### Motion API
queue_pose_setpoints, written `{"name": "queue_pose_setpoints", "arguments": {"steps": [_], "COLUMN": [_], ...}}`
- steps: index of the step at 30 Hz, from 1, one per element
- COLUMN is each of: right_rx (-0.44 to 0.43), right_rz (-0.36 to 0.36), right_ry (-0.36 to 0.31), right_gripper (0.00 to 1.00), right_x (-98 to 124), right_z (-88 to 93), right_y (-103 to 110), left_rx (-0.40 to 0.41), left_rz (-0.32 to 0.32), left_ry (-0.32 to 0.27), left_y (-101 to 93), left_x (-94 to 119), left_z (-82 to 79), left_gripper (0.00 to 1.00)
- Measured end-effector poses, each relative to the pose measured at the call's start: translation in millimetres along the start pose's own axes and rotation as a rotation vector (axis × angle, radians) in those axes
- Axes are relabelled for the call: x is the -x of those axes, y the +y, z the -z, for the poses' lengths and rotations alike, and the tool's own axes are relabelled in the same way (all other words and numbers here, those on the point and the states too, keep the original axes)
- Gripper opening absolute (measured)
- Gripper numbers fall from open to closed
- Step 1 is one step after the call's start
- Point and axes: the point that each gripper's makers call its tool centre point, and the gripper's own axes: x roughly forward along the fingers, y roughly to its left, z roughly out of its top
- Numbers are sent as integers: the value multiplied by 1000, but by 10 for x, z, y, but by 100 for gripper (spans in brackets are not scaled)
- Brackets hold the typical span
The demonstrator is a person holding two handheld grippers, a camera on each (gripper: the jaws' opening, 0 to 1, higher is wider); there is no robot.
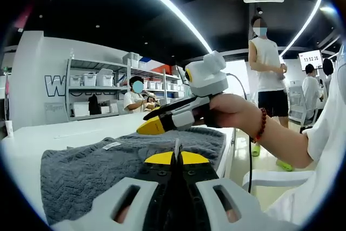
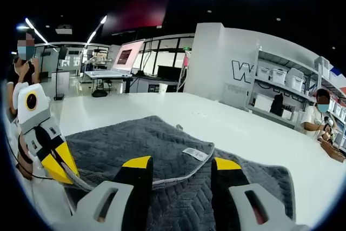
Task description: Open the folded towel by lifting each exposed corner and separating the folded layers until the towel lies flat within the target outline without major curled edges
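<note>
A dark grey towel (image 1: 81, 171) lies folded on the white table (image 1: 32, 144), with a small white label (image 1: 112, 145) on its upper layer. In the left gripper view my left gripper (image 1: 175, 158) hovers over the towel's near edge, its yellow-tipped jaws closed together with nothing between them. My right gripper (image 1: 153, 126), held in a hand, hangs just above the towel's middle. In the right gripper view the right gripper (image 2: 182, 163) stands open over the towel (image 2: 135, 139), straddling the folded layer's edge near the label (image 2: 194, 153). The left gripper (image 2: 54, 160) sits at the towel's left edge.
The table (image 2: 162, 106) stretches wide beyond the towel. Shelves with white bins (image 1: 97, 79) line the far wall. Several people stand or sit around the room, one (image 1: 267, 74) close to the table's right side. A white chair (image 1: 270, 179) stands there too.
</note>
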Motion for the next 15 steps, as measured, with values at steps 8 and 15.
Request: {"name": "queue_pose_setpoints", "arguments": {"steps": [8,15], "right_rx": [-18,-38], "right_rz": [0,-23], "right_ry": [10,3], "right_gripper": [39,37], "right_x": [-57,-178], "right_z": [14,12], "right_y": [-83,-83], "left_rx": [-1,1], "left_rz": [8,20], "left_ry": [3,6], "left_y": [-15,-47], "left_x": [-14,-40], "left_z": [5,25], "left_gripper": [2,2]}}
